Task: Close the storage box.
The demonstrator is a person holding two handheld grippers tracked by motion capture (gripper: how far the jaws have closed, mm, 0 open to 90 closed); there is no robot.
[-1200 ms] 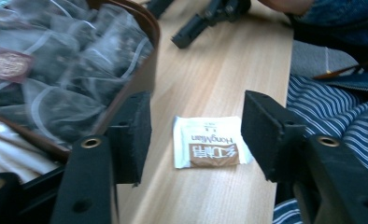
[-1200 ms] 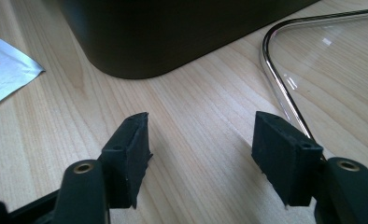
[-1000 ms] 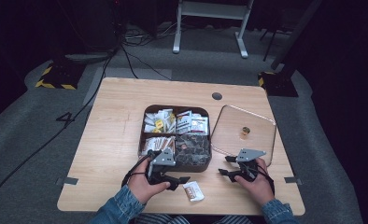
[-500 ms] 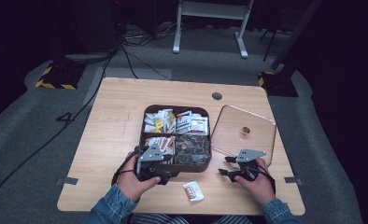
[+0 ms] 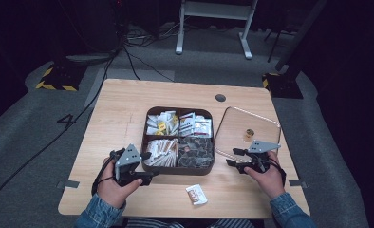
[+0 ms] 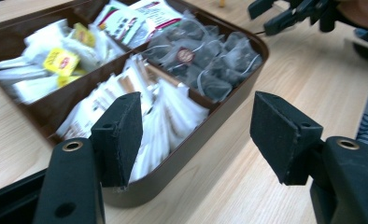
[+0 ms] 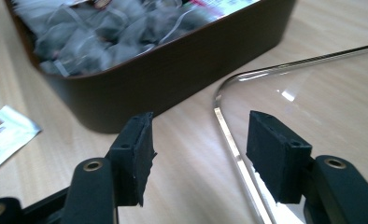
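Lid [image 7: 313,93] edge between right tool [image 7: 198,156] pads

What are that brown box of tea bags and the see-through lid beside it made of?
The brown box looks like smooth moulded plastic, or possibly lacquered wood: even colour, rounded corners, dull sheen. The clear lid seems acrylic or glass: the table's grain shows through and its rim glints.

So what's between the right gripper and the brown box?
In the right gripper view, bare wood table and the clear lid's near rim separate the right gripper from the brown box.
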